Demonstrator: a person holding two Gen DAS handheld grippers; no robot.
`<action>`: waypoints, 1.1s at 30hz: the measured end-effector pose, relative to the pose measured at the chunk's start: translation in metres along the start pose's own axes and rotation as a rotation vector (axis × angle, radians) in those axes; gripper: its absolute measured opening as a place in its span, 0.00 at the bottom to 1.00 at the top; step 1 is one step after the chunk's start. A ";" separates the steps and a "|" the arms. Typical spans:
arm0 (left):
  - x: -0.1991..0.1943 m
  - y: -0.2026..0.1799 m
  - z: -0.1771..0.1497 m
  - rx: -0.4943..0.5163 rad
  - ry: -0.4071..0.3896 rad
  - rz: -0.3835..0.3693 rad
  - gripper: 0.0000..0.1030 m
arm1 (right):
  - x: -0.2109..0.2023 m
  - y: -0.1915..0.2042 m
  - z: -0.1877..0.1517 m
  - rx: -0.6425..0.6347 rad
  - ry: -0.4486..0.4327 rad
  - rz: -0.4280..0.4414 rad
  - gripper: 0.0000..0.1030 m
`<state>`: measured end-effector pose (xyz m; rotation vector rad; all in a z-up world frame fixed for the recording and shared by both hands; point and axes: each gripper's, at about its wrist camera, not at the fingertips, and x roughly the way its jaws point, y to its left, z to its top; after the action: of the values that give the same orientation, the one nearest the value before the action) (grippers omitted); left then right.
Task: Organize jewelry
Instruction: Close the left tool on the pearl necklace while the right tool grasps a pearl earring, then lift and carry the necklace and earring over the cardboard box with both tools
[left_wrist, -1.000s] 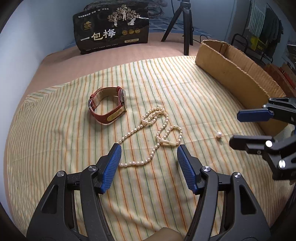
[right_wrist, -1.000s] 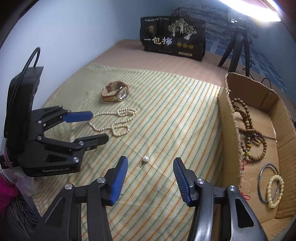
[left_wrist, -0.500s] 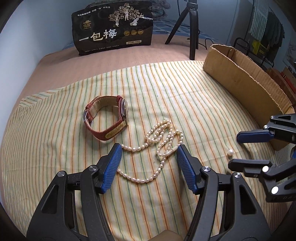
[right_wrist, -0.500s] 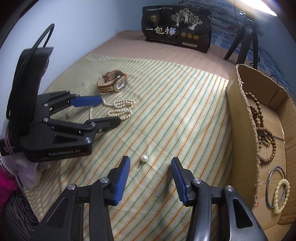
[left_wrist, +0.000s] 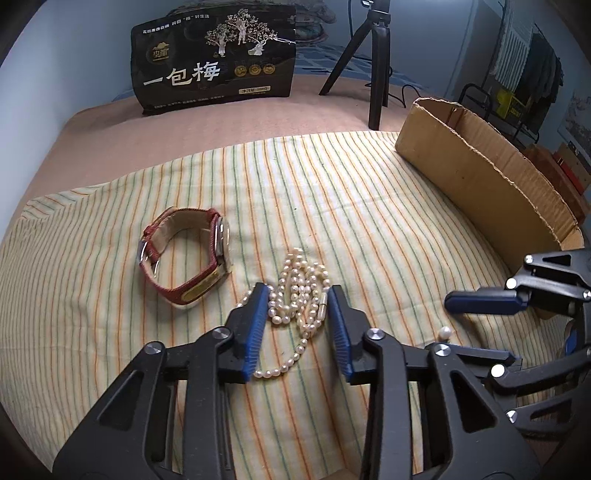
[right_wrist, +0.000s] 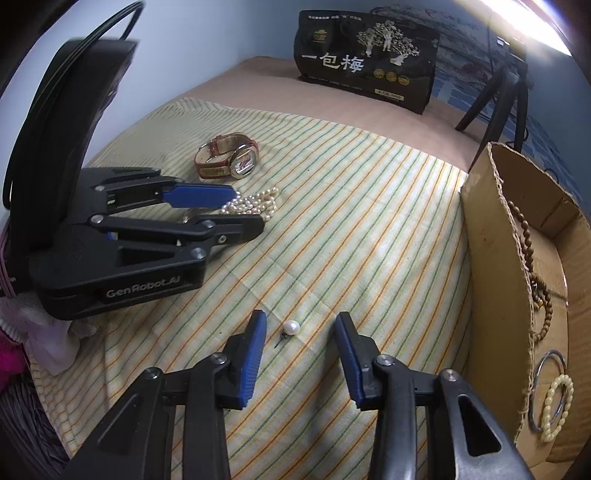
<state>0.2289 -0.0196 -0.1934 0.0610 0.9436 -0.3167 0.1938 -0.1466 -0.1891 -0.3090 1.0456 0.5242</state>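
Note:
A bunched pearl necklace (left_wrist: 299, 295) lies on the striped cloth (left_wrist: 332, 206) between the blue pads of my left gripper (left_wrist: 298, 314), which is open and straddles it. It also shows in the right wrist view (right_wrist: 255, 203). A red-strapped watch (left_wrist: 188, 258) lies just left of it. A single pearl earring (right_wrist: 291, 327) lies between the fingers of my open right gripper (right_wrist: 301, 332); it also shows in the left wrist view (left_wrist: 445, 332). The cardboard box (right_wrist: 495, 258) holds wooden bead strings (right_wrist: 532, 266), a metal bangle (right_wrist: 546, 387) and a pale bead bracelet (right_wrist: 557, 406).
A black snack bag (left_wrist: 218, 59) and a tripod (left_wrist: 376, 62) stand at the back of the bed. The box's tall cardboard wall (left_wrist: 476, 177) runs along the right of the cloth. White and pink fabric (right_wrist: 33, 332) sits at the left edge.
My left gripper has moved forward over the necklace and narrowed around it, bunching the pearls together. My right gripper has moved closer to the single pearl and narrowed slightly.

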 end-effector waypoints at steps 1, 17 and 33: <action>0.001 -0.001 0.000 0.001 -0.001 0.000 0.22 | 0.000 0.001 0.000 -0.011 -0.001 -0.007 0.30; -0.011 -0.001 0.002 -0.047 -0.011 -0.014 0.05 | -0.015 -0.008 0.004 0.019 -0.044 0.013 0.05; -0.066 -0.002 0.017 -0.076 -0.114 -0.024 0.06 | -0.060 -0.020 0.015 0.087 -0.156 0.029 0.05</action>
<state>0.2054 -0.0088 -0.1303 -0.0378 0.8429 -0.3028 0.1920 -0.1723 -0.1295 -0.1731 0.9197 0.5191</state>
